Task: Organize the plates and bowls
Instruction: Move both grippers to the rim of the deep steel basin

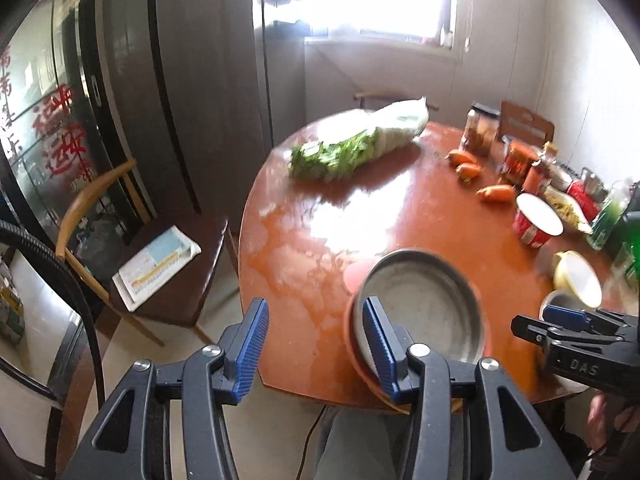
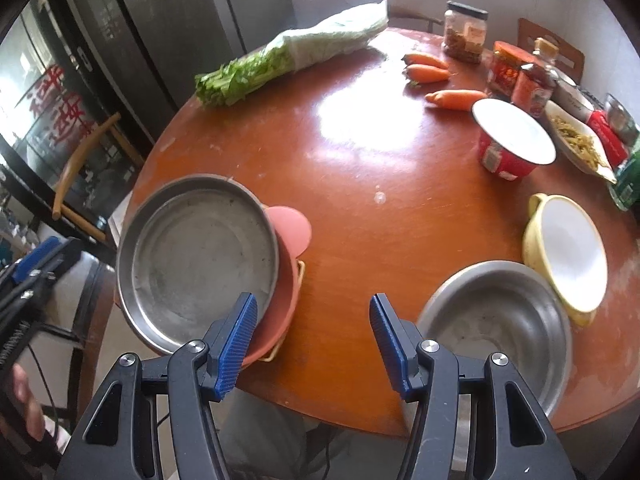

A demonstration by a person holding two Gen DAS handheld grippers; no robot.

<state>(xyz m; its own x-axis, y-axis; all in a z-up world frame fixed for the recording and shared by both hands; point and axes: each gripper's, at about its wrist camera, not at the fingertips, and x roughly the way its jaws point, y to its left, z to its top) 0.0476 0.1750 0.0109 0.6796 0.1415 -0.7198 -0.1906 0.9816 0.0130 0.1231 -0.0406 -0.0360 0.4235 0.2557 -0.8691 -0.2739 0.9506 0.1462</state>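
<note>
Through my left wrist view, my left claw hangs spread with nothing between its blue pads, one pad over the floor beside the tabletop and the other in front of the near rim of the metal plate. That plate sits stacked on a pink plate at the near edge of the round red-brown tabletop. Farther back lie a bagged bunch of greens and three carrots, with a red cup and a yellow bowl toward the right edge. My right claw shows at the far right of this view, but from here I cannot tell how its pads stand. A wooden chair with a folded paper on its seat stands on the floor to the left. Through my right wrist view, my right claw is spread wide and empty above the near tabletop, between the two stacks. To its left the metal plate rests on the pink plate, a round pink lobe poking out behind it. To its right a steel bowl sits at the tabletop's near edge, touching the yellow bowl with the white inside just behind it. The red cup stands farther back, near the carrots and jars, and the greens lie along the far left.
</note>
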